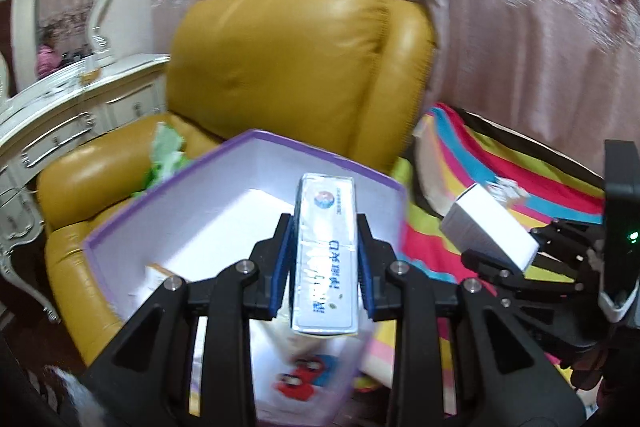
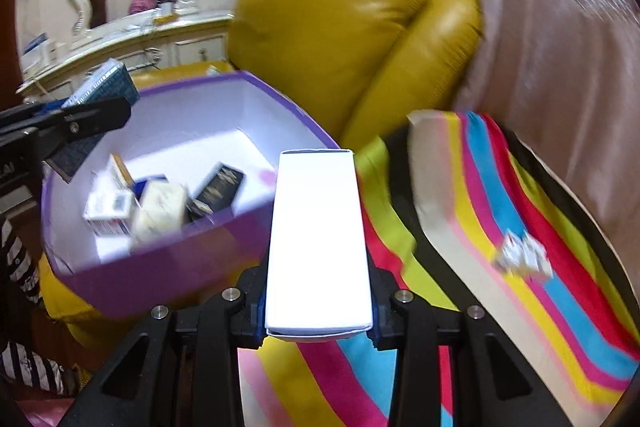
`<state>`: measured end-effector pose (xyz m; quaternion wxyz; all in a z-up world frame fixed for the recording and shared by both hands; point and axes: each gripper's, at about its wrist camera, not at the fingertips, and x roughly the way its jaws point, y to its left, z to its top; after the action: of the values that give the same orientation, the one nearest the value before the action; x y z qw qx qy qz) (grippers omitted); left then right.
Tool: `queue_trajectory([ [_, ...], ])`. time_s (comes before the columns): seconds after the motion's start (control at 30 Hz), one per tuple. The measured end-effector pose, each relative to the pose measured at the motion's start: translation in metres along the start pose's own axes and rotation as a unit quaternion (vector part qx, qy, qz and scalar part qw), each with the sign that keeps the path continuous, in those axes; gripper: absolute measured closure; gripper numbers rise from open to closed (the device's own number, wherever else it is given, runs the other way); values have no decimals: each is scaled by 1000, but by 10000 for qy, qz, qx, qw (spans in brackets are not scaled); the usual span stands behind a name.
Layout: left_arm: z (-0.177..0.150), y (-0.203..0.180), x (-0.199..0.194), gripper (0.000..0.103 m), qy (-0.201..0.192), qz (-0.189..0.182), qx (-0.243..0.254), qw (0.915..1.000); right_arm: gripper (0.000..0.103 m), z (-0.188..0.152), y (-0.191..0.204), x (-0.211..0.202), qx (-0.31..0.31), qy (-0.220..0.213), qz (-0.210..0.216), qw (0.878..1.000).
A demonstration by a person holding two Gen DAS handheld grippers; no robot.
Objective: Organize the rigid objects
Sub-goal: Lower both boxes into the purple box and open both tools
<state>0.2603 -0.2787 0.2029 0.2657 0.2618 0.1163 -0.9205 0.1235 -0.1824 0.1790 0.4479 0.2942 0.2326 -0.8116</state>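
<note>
Purple-rimmed box, white inside, sits on yellow armchair. Left view: left gripper fingers clamped on silver carton, blue print on top, carton held over the box's open top. Right gripper at right edge, clamped on white carton above striped cloth. Right view: right gripper fingers clamped on the white carton, its far end beside the box rim, over striped cloth. Several small cartons lie inside the box. Left gripper at left over the box, holding its carton. Small crumpled item on cloth, blurred
</note>
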Motion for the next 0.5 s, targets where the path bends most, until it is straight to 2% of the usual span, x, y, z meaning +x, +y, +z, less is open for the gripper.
queue_trajectory([
  [0.13, 2, 30, 2, 69, -9, 507, -35, 9987, 66, 29, 17, 11, 25, -101, 645, 9979],
  [0.37, -1, 71, 12, 69, 121, 943, -331, 9949, 66, 58, 60, 31, -311, -104, 1123, 9931],
  [0.5, -3, 78, 29, 69, 434, 1045, -285, 9932, 65, 70, 77, 47, -347, 3, 1355, 9902],
])
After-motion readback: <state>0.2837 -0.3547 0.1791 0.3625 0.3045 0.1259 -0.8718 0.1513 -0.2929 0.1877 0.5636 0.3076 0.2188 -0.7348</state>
